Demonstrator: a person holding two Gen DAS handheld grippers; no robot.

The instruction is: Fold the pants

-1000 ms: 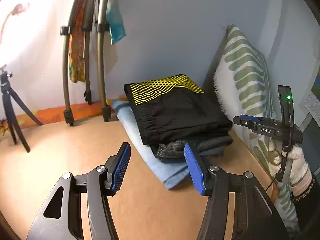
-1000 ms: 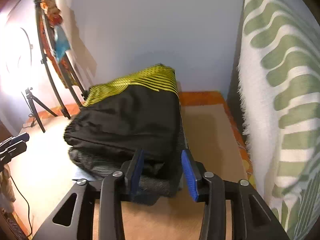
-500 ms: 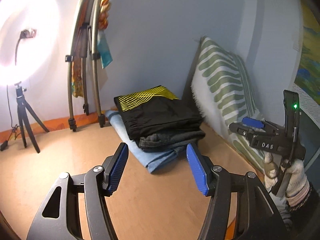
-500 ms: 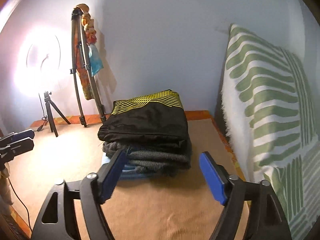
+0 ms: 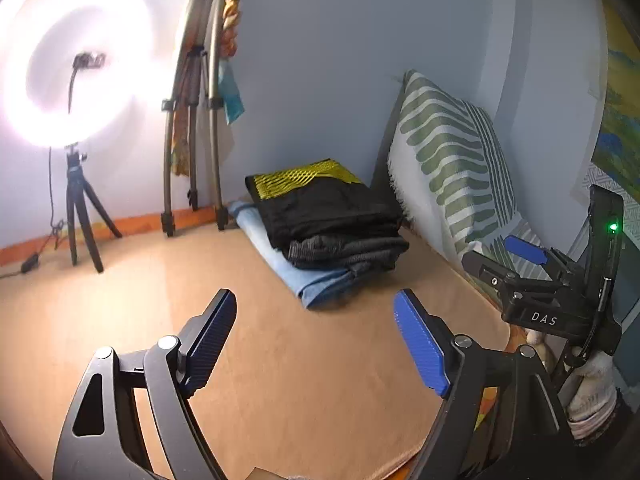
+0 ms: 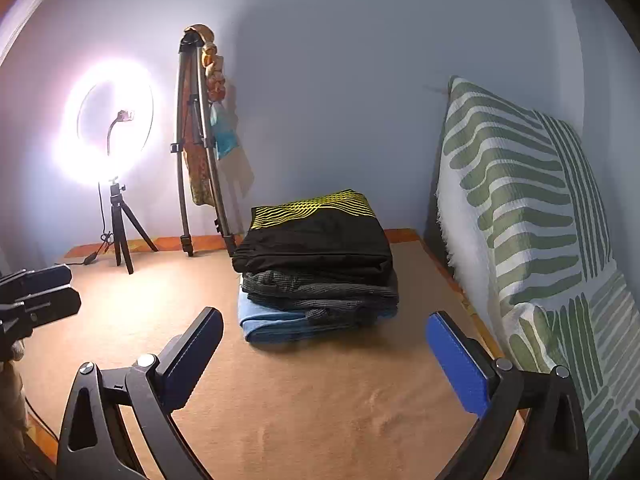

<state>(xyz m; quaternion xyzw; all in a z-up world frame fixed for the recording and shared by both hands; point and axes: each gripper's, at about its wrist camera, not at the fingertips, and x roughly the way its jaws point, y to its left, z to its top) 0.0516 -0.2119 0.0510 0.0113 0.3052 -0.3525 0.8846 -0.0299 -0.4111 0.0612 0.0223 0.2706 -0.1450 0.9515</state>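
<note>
Folded black pants with a yellow wave pattern [image 5: 320, 204] [image 6: 316, 232] lie on top of a stack, over a folded grey garment [image 5: 348, 250] [image 6: 320, 292] and a folded light blue one [image 5: 280, 256] [image 6: 272, 324], on the tan surface by the back wall. My left gripper [image 5: 316, 324] is open and empty, well in front of the stack. My right gripper [image 6: 324, 340] is open and empty, a short way in front of the stack; it also shows at the right of the left wrist view [image 5: 552, 292].
A green-striped white pillow [image 5: 452, 160] [image 6: 528, 216] leans on the wall right of the stack. A lit ring light on a small tripod [image 5: 76, 92] [image 6: 112, 160] and a folded stand with cloths hung on it [image 5: 200, 120] [image 6: 200, 152] stand at the back left.
Both grippers have pulled back from the stack. The right gripper has let go of the stack's near edge and opened wide. The left jaws have opened wider.
</note>
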